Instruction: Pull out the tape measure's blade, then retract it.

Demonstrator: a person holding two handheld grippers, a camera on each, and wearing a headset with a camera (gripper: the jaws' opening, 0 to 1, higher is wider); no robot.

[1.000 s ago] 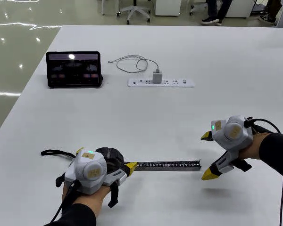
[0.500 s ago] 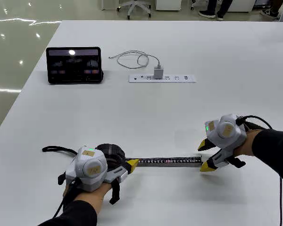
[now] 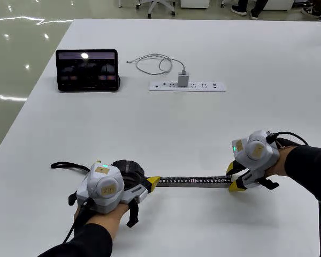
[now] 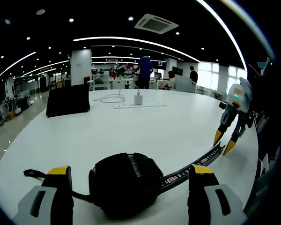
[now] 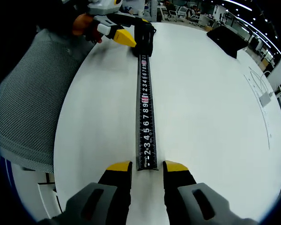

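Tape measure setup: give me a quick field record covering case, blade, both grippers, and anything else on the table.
case: black tape measure case, flat on the white table, between the open jaws of the left gripper, gaps on both sides
blade: blade pulled out, lying flat on the table
blade end: between the jaw tips of the right gripper, narrow gaps, not pinched
strap: black strap trailing from the case
other: tablet; power strip with charger plugged in
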